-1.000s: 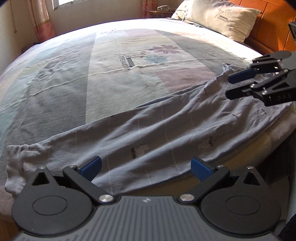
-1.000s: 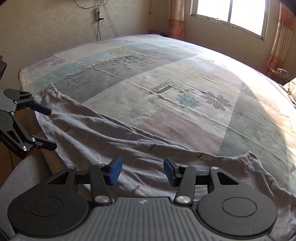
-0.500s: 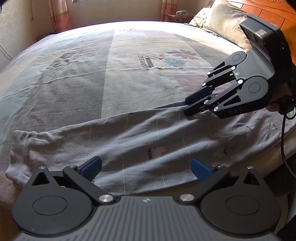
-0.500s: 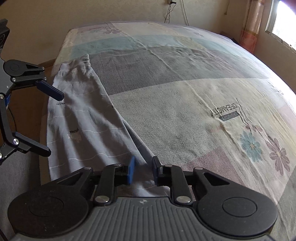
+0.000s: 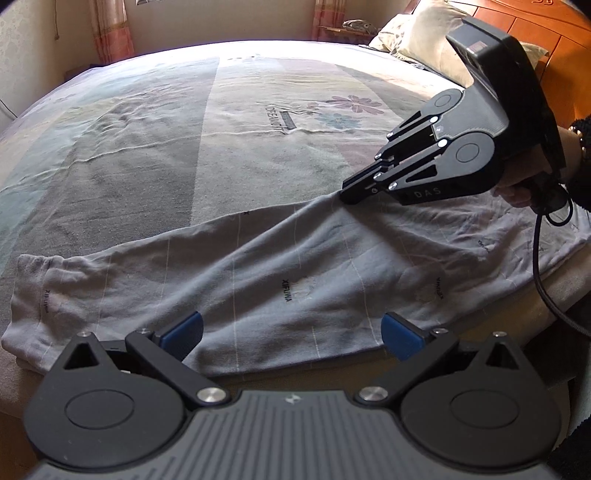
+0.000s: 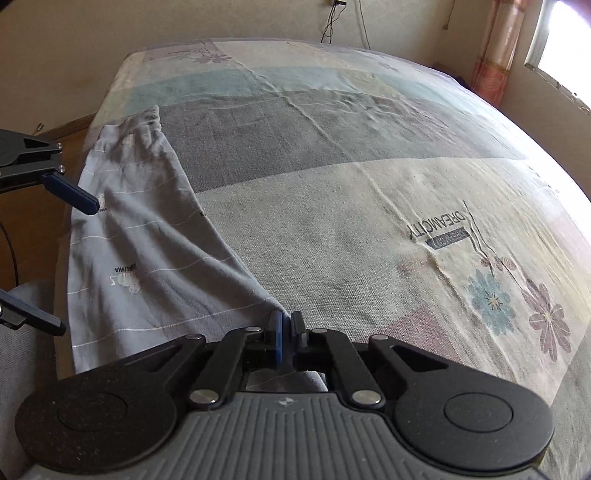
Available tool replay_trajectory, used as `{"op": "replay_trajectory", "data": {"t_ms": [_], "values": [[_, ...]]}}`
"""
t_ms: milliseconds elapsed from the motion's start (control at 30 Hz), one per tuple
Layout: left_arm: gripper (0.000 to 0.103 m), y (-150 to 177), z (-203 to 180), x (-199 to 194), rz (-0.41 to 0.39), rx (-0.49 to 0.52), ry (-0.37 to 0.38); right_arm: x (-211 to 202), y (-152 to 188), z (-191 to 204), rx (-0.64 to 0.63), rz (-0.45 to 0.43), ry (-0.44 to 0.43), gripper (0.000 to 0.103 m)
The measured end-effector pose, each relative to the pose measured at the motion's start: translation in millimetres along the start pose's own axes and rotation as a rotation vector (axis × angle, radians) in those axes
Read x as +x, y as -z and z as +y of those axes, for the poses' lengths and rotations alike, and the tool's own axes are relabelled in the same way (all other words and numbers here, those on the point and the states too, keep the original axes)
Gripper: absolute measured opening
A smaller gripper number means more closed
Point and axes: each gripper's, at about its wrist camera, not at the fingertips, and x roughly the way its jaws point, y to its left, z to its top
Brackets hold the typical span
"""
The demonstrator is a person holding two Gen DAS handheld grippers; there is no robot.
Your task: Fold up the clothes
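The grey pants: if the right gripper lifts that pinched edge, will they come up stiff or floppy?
Probably floppy: the grey pants already ridge toward the shut right gripper. Likely light, thin cloth. The far leg may drag across the bedsheet.

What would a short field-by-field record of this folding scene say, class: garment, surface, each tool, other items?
garment: grey trousers lying flat along the bed's near edge
surface: patchwork bedsheet with flower print
right tool: shut on the trousers' far edge, fabric pinched
left tool: open, above the trousers' near edge, holding nothing
other: pillow at the headboard
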Motion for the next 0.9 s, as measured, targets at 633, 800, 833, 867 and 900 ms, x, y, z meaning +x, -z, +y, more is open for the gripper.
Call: {"op": "replay_trajectory", "data": {"t_ms": [633,800,833,867,900], "values": [[0.102,-3.7,-20.2,-5.3,-0.021,0.076,0.040,-81.1,86.5,98.2,-0.016,0.068,0.055,0.014],[0.102,-1.9,-23.0,-9.5,-0.020,0.076,0.046,-79.5,90.1,109.0,-0.123,0.073,0.084,0.014],[0.102,-1.7,-22.6,-9.8,-0.019,0.073,0.044,-79.7,89.8,110.1,-0.135,0.077,0.081,0.014],[0.102,-1.8,-22.7,-10.1,-0.017,0.073,0.040,-80.0,89.2,110.9,-0.140,0.085,0.074,0.002],[0.102,-1.9,-22.8,-10.3,-0.016,0.072,0.036,-80.6,88.2,111.3,-0.143,0.093,0.067,0.001]]}}
